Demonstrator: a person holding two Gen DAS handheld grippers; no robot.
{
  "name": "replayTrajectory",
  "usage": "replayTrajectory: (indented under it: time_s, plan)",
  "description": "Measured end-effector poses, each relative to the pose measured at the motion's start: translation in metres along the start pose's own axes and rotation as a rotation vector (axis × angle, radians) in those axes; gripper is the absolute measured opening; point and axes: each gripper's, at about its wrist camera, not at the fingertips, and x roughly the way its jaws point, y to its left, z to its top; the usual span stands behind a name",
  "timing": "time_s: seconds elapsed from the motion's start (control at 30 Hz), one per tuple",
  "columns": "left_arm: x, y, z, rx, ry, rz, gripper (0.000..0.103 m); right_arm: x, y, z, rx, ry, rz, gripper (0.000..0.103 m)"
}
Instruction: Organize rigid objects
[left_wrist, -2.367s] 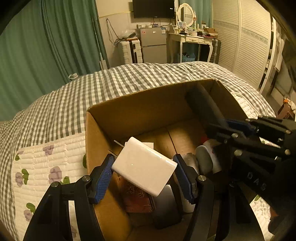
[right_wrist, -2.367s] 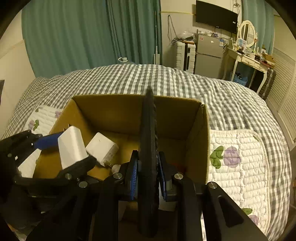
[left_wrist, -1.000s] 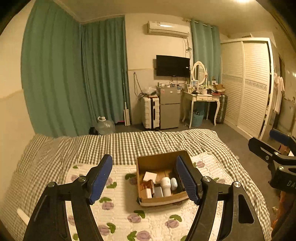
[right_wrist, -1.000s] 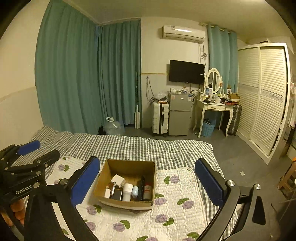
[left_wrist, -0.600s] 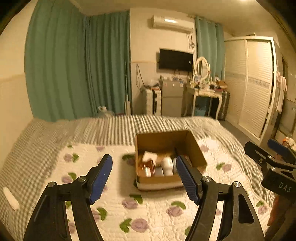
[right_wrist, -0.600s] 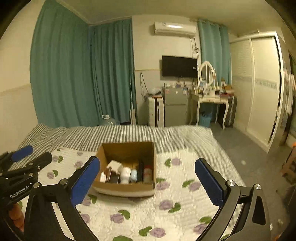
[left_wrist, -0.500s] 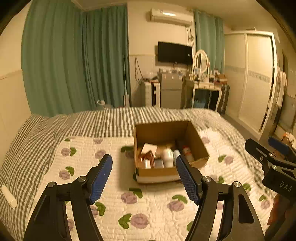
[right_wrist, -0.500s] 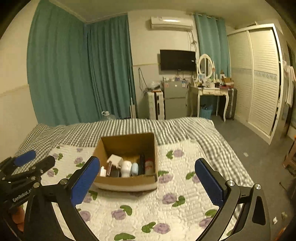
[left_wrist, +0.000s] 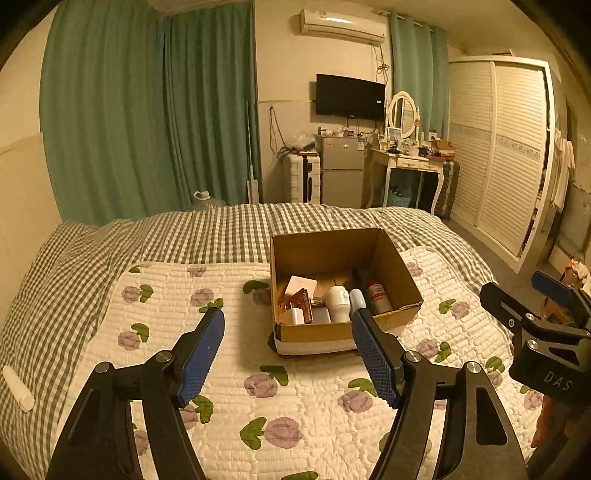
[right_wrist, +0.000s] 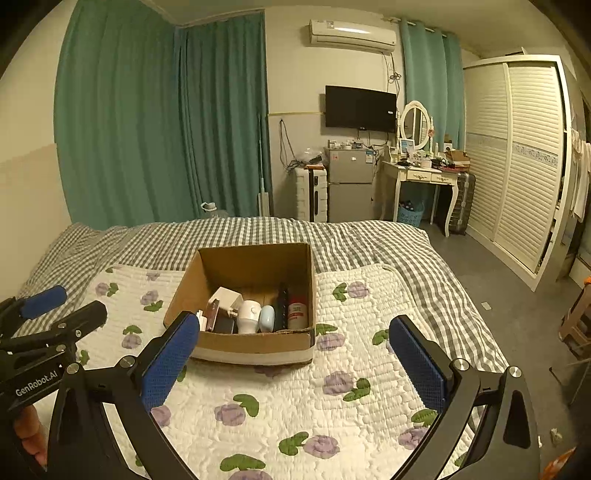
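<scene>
Change noted: 2.4 s ago both grippers were down in the cardboard box (left_wrist: 343, 254), the left clamped on a white charger block, the right on a flat black item. Now both are pulled back well clear of it, empties. Judgement: both items delivered; sorting looks at or near its end.

Left gripper (left_wrist: 287, 354): fingers spread wide, released, nothing between pads. Right gripper (right_wrist: 294, 363): likewise spread wide, released, holding nothing.

Box location: centre of frame in both views, on the floral quilt (left_wrist: 229, 369) over a checked bedspread (left_wrist: 207, 232). In the left wrist view it sits above and between the fingertips, well apart from them; the right pad's tip overlaps its front right corner in the picture only. Right wrist view: same, box above the gap, nearer the left pad.

Contents along front wall, left to right: white charger block (right_wrist: 226, 297), dark phone-like item, white round-topped bottle (right_wrist: 249, 314), pale blue item (right_wrist: 266, 317), flat black item (right_wrist: 282, 307) on edge, red-labelled bottle (right_wrist: 297, 313).

One white tube-like item (left_wrist: 16, 387) lies at lower left edge of left wrist view, outside box. Whether it belongs to the task: cannot tell.
</scene>
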Motion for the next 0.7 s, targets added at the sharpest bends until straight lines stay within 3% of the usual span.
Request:
replayTrajectory:
  time_s: [0.7]
  plan:
    - [0.0013,0.0005,-0.0028,0.003,0.009,0.004,0.074,0.0041,0.0026,-0.0015,-0.021,0.017,-0.015,0.103]
